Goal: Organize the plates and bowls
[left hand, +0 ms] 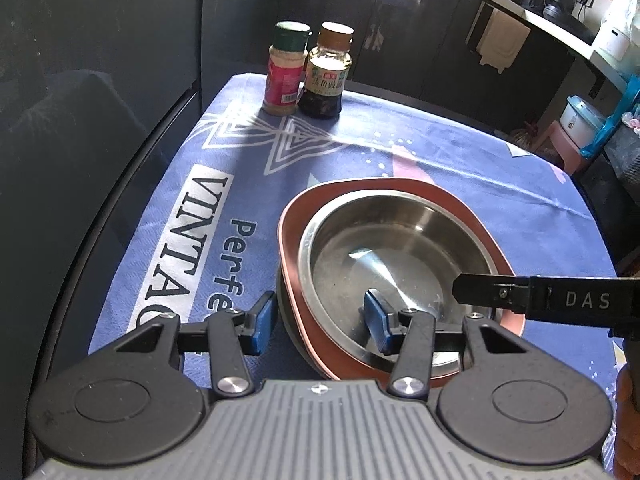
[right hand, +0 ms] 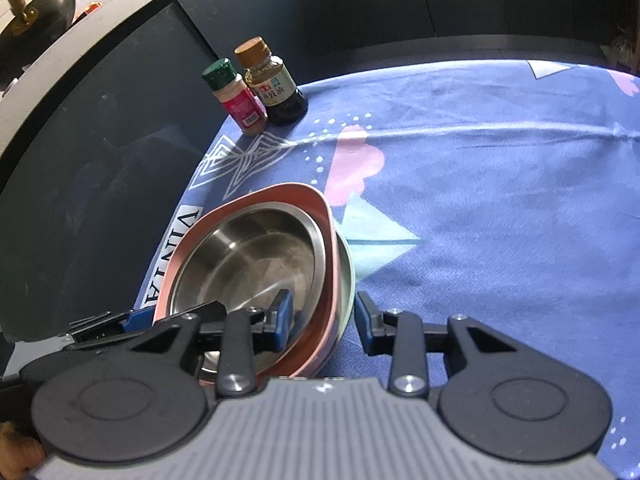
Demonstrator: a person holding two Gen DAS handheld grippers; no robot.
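Currently: both grippers astride stack rim

Steel bowl (left hand: pixel 380 256) is nested in pink plate (left hand: pixel 292 236) on blue tablecloth (left hand: pixel 460 168). Left gripper (left hand: pixel 320 320) and right gripper (right hand: pixel 322 320) are spread open, unclamped, across the rim. Two bottles (left hand: pixel 308 70) are noted at 11 o'clock.

Steel bowl (left hand: pixel 384 256) nested in plate (left hand: pixel 290 240), two bottles (left hand: pixel 308 70) behind

Both wrist cameras look steeply down at close range on the stacked bowls (left hand: pixel 384 264): the left from their left near side, the right (right hand: pixel 256 264) from their right near side. Both share the bowls and the two bottles (left hand: pixel 304 68) (right hand: pixel 256 88) beyond.
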